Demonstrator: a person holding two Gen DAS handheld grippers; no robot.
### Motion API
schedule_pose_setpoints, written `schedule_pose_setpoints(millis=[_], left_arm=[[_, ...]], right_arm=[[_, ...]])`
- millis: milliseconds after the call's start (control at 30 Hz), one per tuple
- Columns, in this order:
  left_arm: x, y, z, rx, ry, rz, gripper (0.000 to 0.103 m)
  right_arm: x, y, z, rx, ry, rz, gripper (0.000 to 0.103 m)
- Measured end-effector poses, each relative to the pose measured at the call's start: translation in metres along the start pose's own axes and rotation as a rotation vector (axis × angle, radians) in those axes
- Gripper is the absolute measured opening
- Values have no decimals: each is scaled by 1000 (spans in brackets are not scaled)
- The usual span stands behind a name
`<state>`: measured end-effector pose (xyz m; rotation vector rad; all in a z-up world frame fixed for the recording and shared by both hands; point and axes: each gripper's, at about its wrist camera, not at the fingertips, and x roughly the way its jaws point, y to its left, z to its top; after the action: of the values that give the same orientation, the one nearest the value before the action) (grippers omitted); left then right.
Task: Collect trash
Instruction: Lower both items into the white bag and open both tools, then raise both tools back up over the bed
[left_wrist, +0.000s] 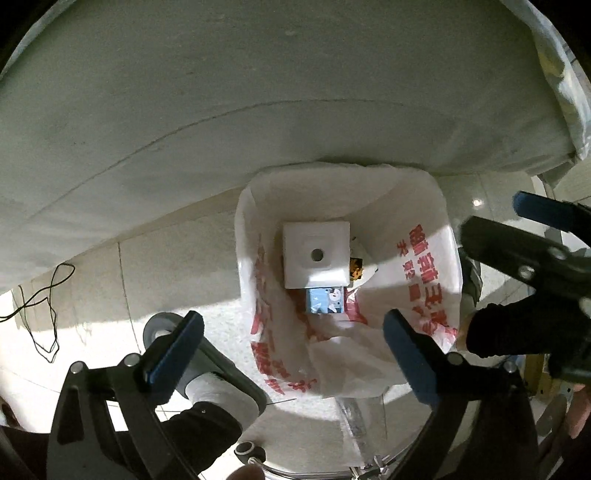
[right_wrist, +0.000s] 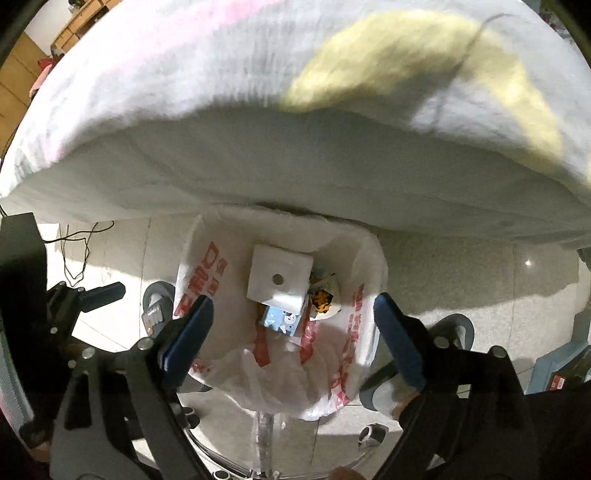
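Left claw (left_wrist: 291, 332) and right claw (right_wrist: 293, 326) both released, empty, pointing down over bag-lined bin (left_wrist: 439, 236); white box (left_wrist: 316, 254) inside.

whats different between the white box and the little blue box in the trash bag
The white box is larger and plain, with a round hole in its top face; the blue box is smaller and printed with a cartoon figure. The white box lies uppermost, and it partly covers the blue box. Both are rectangular cartons lying inside the white bag with red print.
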<state>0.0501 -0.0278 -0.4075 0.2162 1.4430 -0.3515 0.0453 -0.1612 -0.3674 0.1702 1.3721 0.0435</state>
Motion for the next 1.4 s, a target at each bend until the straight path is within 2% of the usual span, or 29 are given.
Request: schedule_pose_setpoints(millis=[333, 700, 967, 1133, 1400], left_arm=[[-28, 1, 2, -15, -74, 7, 95], [-57, -1, -6, -43, -115, -16, 95], [-94, -10, -14, -49, -182, -32, 95], [-129, -12, -16, -67, -258, -35, 95], [-187, -13, 11, -37, -392, 2, 95]], right_arm=[[-34, -4, -4, 20, -73, 10, 86], [-74, -15, -10, 43, -138, 25, 86], [-126, -21, -15, 45, -251, 11, 90], [-165, -31, -12, 45, -334, -30, 93], [-228, -49, 7, 28, -479, -87, 95]])
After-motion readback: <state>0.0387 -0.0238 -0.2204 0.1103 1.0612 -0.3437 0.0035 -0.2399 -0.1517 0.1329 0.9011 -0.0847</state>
